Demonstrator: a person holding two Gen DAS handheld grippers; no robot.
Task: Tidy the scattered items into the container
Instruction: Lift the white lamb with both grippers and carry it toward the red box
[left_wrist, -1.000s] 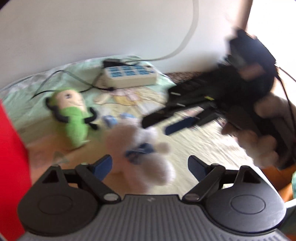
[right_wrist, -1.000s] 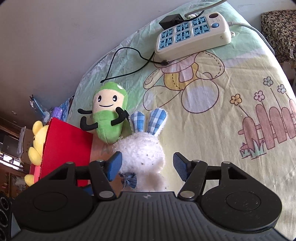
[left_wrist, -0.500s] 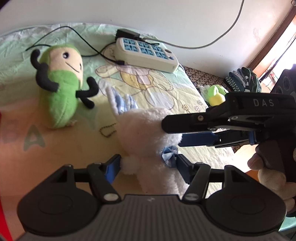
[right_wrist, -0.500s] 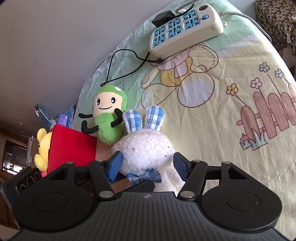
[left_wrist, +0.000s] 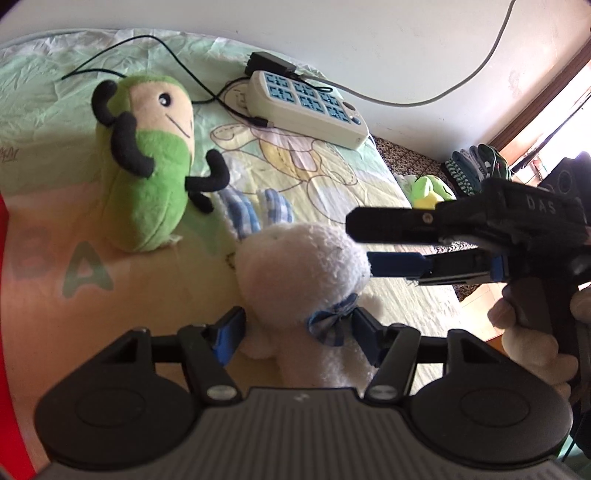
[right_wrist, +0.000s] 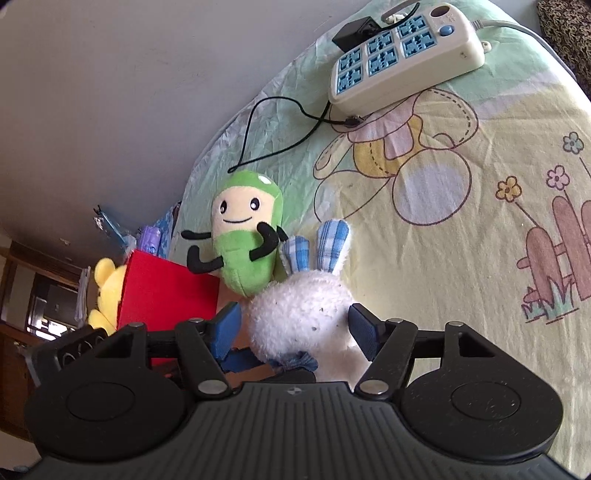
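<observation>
A cartoon-print bedsheet (right_wrist: 461, 206) carries all items. A red container (right_wrist: 166, 291) stands at the left edge, with a yellow plush (right_wrist: 107, 291) behind it. A cream power strip (right_wrist: 406, 55) lies at the far side. A green plush (right_wrist: 247, 240) lies just right of the container. A white plush rabbit (right_wrist: 299, 314) lies nearest. The left gripper (left_wrist: 297, 339) appears closed on its body. The right gripper (right_wrist: 293, 326) brackets its head, jaws opening, pads not pressing.
</observation>
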